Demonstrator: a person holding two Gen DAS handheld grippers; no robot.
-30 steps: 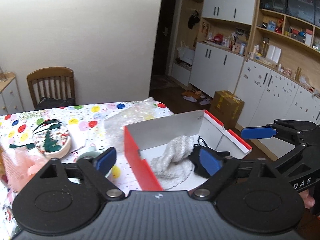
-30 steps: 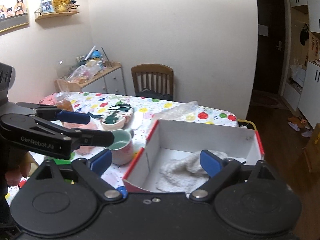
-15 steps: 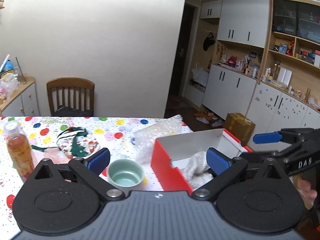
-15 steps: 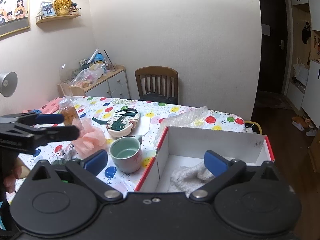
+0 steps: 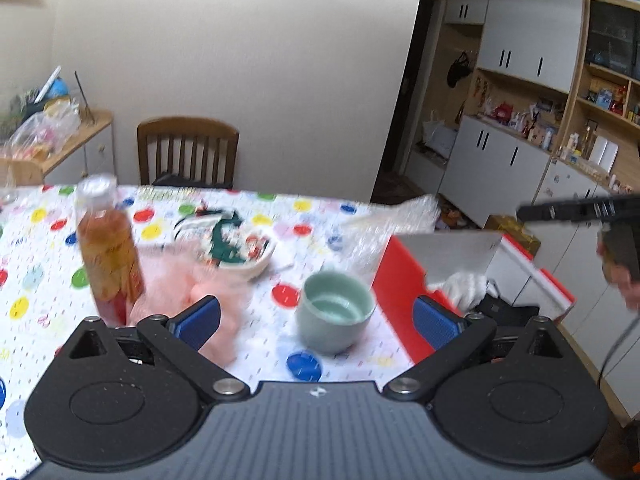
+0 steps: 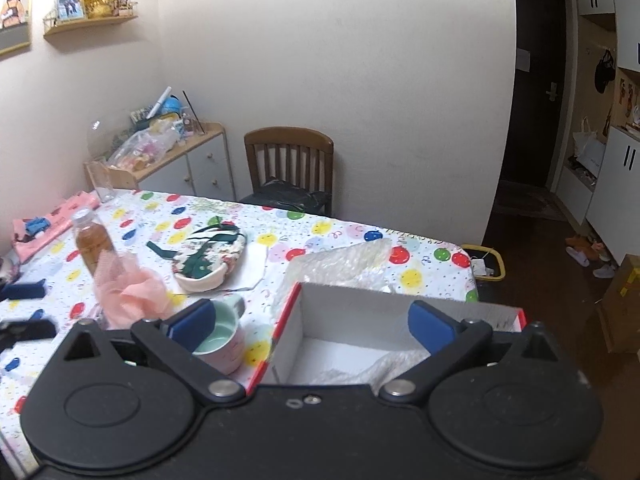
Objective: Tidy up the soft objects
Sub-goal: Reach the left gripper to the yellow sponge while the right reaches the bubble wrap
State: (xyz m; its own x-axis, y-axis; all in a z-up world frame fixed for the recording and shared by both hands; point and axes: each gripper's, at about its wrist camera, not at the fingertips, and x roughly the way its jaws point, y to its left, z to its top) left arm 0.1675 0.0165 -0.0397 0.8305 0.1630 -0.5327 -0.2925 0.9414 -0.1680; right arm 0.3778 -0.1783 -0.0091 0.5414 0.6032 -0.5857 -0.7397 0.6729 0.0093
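Left gripper (image 5: 316, 316): jaws are held wide apart with nothing between the pads. It is now aimed over the spotted tablecloth (image 5: 36, 280); a second ago it was pointed into the red-and-white box (image 5: 394, 292), which has slid to the right of its right finger.

Right gripper (image 6: 310, 320): jaws have just been opening and are spread fully, nothing gripped. It has drawn back a little from the box (image 6: 286, 336), so less of the interior is seen than before.

Items ahead of the left gripper, catalogued from its left finger to its right:
- Bottle (image 5: 106, 248) of amber drink, upright, beyond the left finger; not in this view a second ago.
- Pink mesh puff (image 5: 188, 284), just beyond the left finger tip, beside the bottle; blurred, so whether the two touch cannot be told.
- Floral pouch (image 5: 236, 246) with green straps, farther off, behind the puff.
- Pale green cup (image 5: 334, 312), upright, between the two fingers and nearer the right one.
- Bubble wrap (image 5: 384, 220), beyond the cup, at the box's far corner.
- White knitted item (image 5: 466, 286) and a dark item (image 5: 500, 304), both lying inside the box, beyond the right finger.

Seen between the right gripper's fingers: white knitted item (image 6: 396, 364), low in the box.
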